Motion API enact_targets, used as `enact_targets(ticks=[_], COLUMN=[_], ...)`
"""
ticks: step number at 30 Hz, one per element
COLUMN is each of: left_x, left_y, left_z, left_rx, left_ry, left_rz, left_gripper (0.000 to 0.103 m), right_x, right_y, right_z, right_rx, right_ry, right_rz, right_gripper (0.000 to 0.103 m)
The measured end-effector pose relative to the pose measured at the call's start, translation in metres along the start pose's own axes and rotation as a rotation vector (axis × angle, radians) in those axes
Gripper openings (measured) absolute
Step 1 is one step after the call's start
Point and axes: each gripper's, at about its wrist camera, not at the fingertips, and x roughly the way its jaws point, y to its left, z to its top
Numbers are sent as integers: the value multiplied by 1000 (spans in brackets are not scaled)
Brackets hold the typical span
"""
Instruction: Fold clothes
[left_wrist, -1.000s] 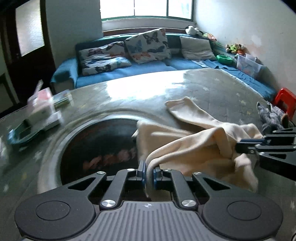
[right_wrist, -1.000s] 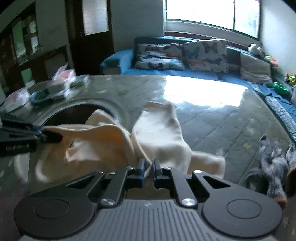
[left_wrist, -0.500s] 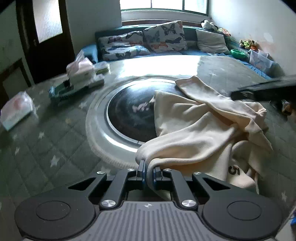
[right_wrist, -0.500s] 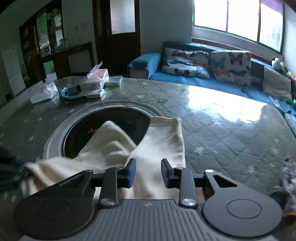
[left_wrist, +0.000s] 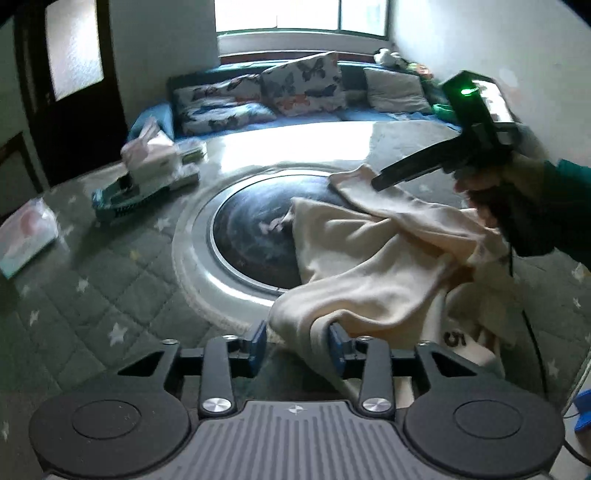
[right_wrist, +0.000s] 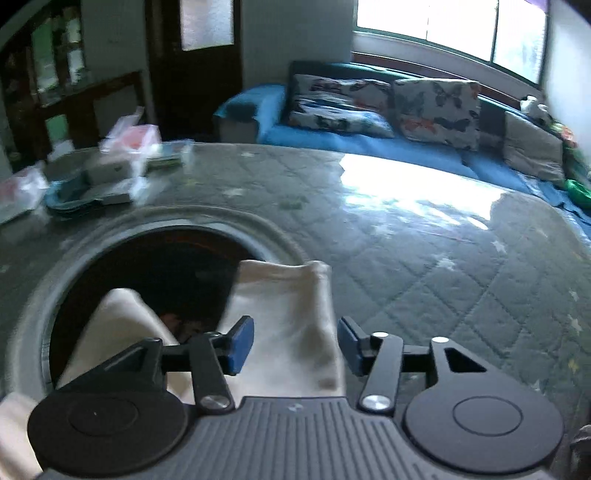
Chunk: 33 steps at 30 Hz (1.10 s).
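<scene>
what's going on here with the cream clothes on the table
A person holds a claw in each hand over a cream garment lying rumpled on the quilted table. The left claw is open around a fold at the near edge. The right claw is open over a spread end. Nothing is gripped.

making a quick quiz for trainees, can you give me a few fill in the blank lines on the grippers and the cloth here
1. The jaws of the left gripper are ____.
2. The cream garment carries the printed digit ____.
3. The garment lies partly over the dark ____ inset in the table.
4. The right gripper hovers over a cream ____ of cloth, gripping nothing.

Missing words: open; 5; round; flap
</scene>
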Motion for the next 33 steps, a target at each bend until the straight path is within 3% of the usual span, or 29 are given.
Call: enact_targets(ticks=[4,6,9,12,14,16,19,20,21,23,30,31,33], left_x=[9,15,29,44,48,50,46,45,43,40,32,31,29], left_y=[-14,-23,-34,-40,-41,-40,-36,-35,-33,-31,-21,-20,-18], left_z=[2,3,3,5,4,2,1,1,1,0,-1,-1,-1], left_rx=[73,118,176,210,220,232,211,204,197,183,134,126,115], left_ry=[-12,-12,-1,13,14,7,3,3,2,1,-2,-4,-7], left_rz=[-31,-38,-30,-31,-31,-12,-15,-15,-14,-13,-10,-10,-6], left_gripper=[50,52,52,50,41,25,13,12,11,10,10,10,9], right_x=[9,7,-1,-19,-32,-43,-49,-47,-44,-35,-3,-2,-5], right_y=[-4,-5,-9,-15,-19,-23,-28,-28,-27,-26,-21,-19,-16], right_z=[-3,-6,-8,-11,-14,-16,-15,-15,-15,-14,-19,-20,-21], right_rx=[1,-10,-11,-21,-28,-27,-2,2,8,15,12,-4,-23], right_ry=[35,40,35,10,-8,-20,-26,-25,-23,-16,11,8,6], right_rz=[36,44,51,27,12,5,34,37,37,34,37,31,33], right_gripper=[44,18,3,1,1,1,4,10,23,33,34,32,5])
